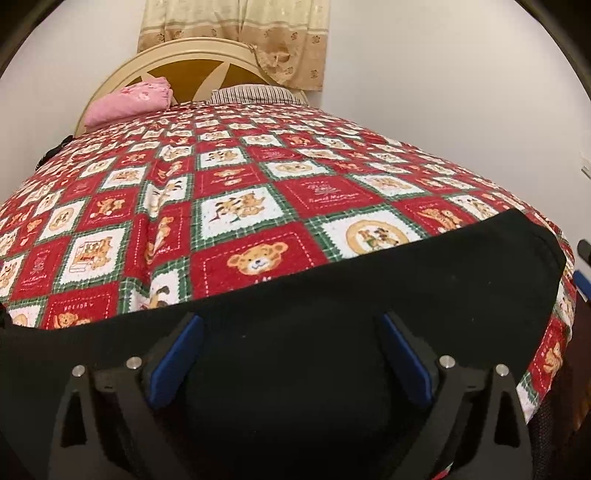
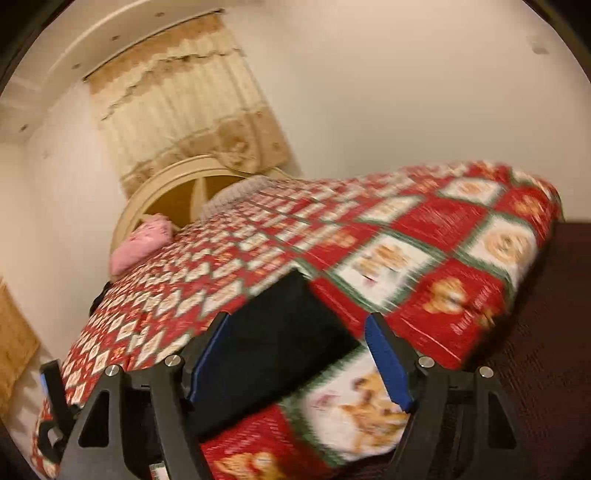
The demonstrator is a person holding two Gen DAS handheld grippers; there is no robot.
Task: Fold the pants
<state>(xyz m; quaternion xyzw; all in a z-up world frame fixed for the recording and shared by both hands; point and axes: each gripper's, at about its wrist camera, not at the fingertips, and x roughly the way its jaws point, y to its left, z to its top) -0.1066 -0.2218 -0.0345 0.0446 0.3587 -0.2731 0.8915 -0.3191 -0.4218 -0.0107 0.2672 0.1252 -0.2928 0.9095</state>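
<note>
I see plain white walls (image 1: pixel 443 74), a beige curtain (image 1: pixel 236 29) behind the bed's arched cream headboard (image 1: pixel 192 50), and dark floor (image 2: pixel 546 332) beside the bed.

Both views are lit evenly by warm, soft indoor light; no hard shadows or glare are seen. The left wrist view is rendered fairly sharp. The right wrist view is smeared by motion blur, most strongly across the bedspread (image 2: pixel 424 236). Straight lines are bowed by fisheye distortion, and the corners are darkened.
</note>
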